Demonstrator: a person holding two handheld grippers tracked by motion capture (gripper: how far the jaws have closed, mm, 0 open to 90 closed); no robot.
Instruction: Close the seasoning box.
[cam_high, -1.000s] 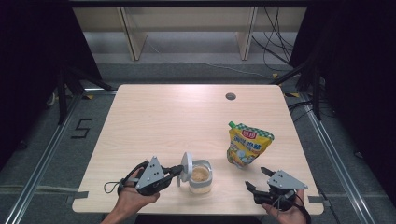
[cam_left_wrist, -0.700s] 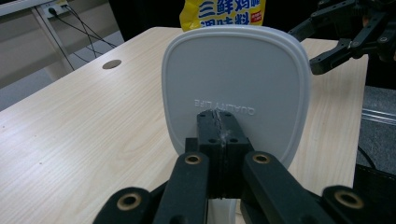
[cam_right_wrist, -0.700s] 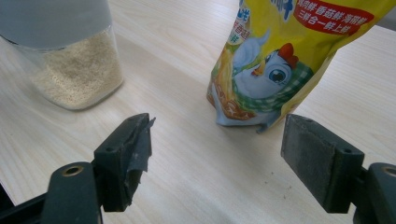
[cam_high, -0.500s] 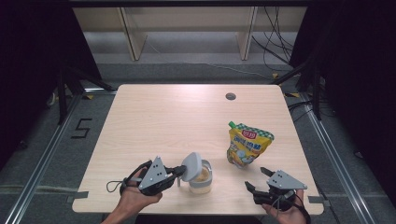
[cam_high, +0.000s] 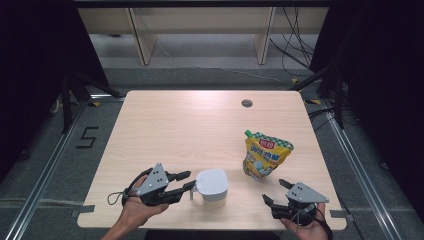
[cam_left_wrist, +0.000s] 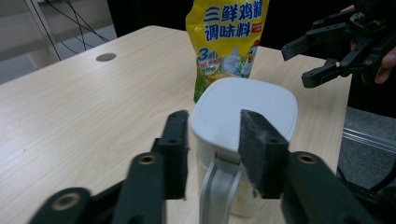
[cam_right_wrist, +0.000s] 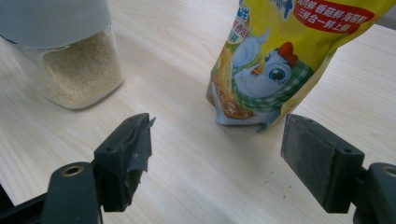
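1. At the near edge of the counter (cam_high: 165, 125) stands the jar (cam_high: 212, 186), a clear one part full of pale grains, with its white lid (cam_left_wrist: 245, 109) down flat on top.
2. The left gripper (cam_high: 186, 181) sits just left of the jar. Its jaws have just been opening; they now stand partly apart on either side of the lid's hinge tab, and the pads do not look pressed on it.
3. The right gripper (cam_high: 274, 192) hovers to the right of the jar, jaws wide and holding nothing.
4. The yellow pouch (cam_high: 265, 156) stands upright, behind and to the right of the jar and apart from it.
5. The step in hand looks like letting go of the closed lid. To do it well, I would draw the left gripper straight back from the jar, level, so no pad catches the tab and tips the jar or lifts the lid.
6. Check that the lid sits flush all round.
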